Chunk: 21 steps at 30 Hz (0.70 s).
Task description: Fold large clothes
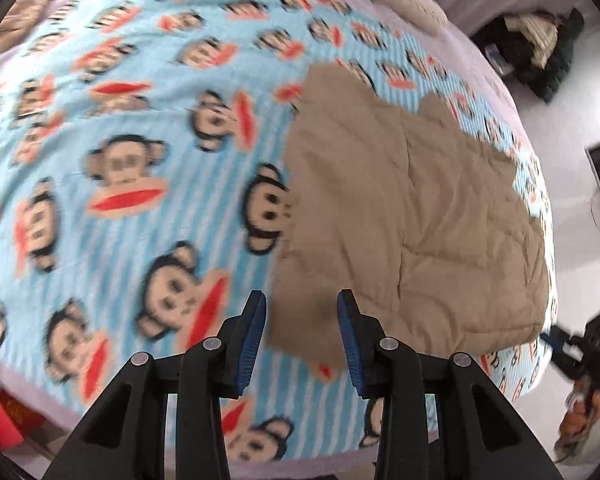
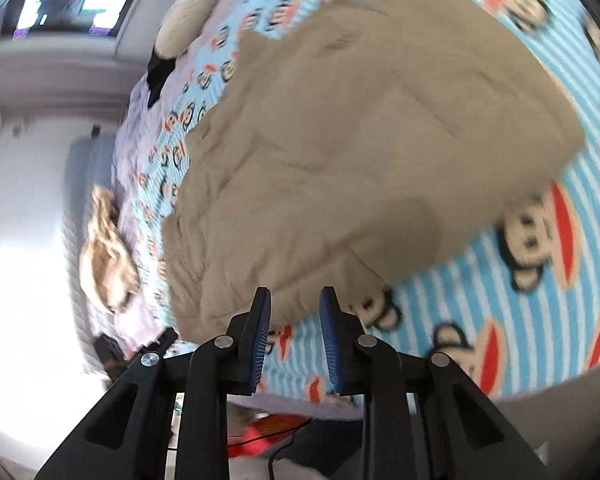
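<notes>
The big bed (image 1: 60, 408) is covered with a blue striped monkey blanket (image 1: 140, 200). On the blanket lies the brown padded garment (image 1: 400, 208), the big piece of clothing I have to fold. It lies mostly flat, with soft creases and a seam across it, and its near edge is close to me. It also fills most of my right view (image 2: 360, 140).

My left gripper (image 1: 302, 300) hangs over the near left corner of the brown cloth. Its jaws are spread apart with nothing between them. My right gripper (image 2: 295, 294) hangs over the near edge on the other side, jaws apart too, and empty.

I think the next job is to grab the two near corners. To do it well, I should go down low, pinch only the brown cloth and not the blanket under it, take both corners evenly, then lift and carry them together so the fold comes out straight.
</notes>
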Tool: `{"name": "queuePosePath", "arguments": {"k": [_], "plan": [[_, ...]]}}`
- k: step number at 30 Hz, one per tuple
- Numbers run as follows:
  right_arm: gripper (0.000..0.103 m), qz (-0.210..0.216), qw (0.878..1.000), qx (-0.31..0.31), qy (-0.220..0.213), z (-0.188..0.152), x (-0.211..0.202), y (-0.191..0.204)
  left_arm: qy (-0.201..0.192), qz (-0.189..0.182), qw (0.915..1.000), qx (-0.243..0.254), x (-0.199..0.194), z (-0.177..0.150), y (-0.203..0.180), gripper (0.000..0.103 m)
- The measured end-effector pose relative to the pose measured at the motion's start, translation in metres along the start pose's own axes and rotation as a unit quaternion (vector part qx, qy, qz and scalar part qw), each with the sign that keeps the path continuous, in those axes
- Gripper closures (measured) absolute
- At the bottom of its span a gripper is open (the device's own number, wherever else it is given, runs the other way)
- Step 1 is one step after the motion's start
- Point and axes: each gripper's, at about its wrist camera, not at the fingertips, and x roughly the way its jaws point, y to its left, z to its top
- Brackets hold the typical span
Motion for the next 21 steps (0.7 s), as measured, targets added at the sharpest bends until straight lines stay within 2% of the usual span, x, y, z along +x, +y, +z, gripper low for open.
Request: {"name": "queuePosePath", "arguments": {"k": [2, 3, 4, 6, 9, 13, 16, 21], "plan": [[0.075, -0.016, 1.0, -0.013, -0.003, 0.014, 0.01, 0.015, 0.018, 0.037, 0.9986, 0.034, 0.021, 0.003, -0.009, 0.065], [0.075, -0.042, 0.999, -0.028, -0.003, 0.019, 0.019, 0.021, 0.022, 0.053, 0.9974, 0.043, 0.029, 0.005, -0.009, 0.065], [0.075, -0.069, 0.997, -0.04, -0.002, 0.008, 0.026, 0.022, 0.025, 0.066, 0.9964, 0.047, 0.035, 0.005, -0.007, 0.065], [0.076, -0.102, 0.994, -0.042, 0.008, 0.011, 0.039, 0.025, 0.026, 0.075, 0.996, 0.041, 0.039, 0.004, 0.0, 0.065], [0.084, -0.131, 0.991, -0.025, 0.015, 0.012, 0.046, 0.009, 0.025, 0.099, 0.9944, 0.03, 0.035, 0.001, 0.01, 0.065], [0.083, -0.137, 0.991, -0.003, 0.007, -0.002, 0.036, 0.005, 0.017, 0.117, 0.9928, 0.016, 0.009, -0.002, 0.014, 0.065], [0.079, -0.137, 0.991, -0.011, 0.003, -0.004, 0.039, 0.025, 0.008, 0.138, 0.9901, 0.025, -0.009, -0.007, 0.003, 0.065], [0.079, -0.119, 0.993, -0.014, 0.006, -0.022, 0.041, 0.052, -0.001, 0.141, 0.9891, 0.044, -0.026, -0.012, -0.025, 0.065]]}}
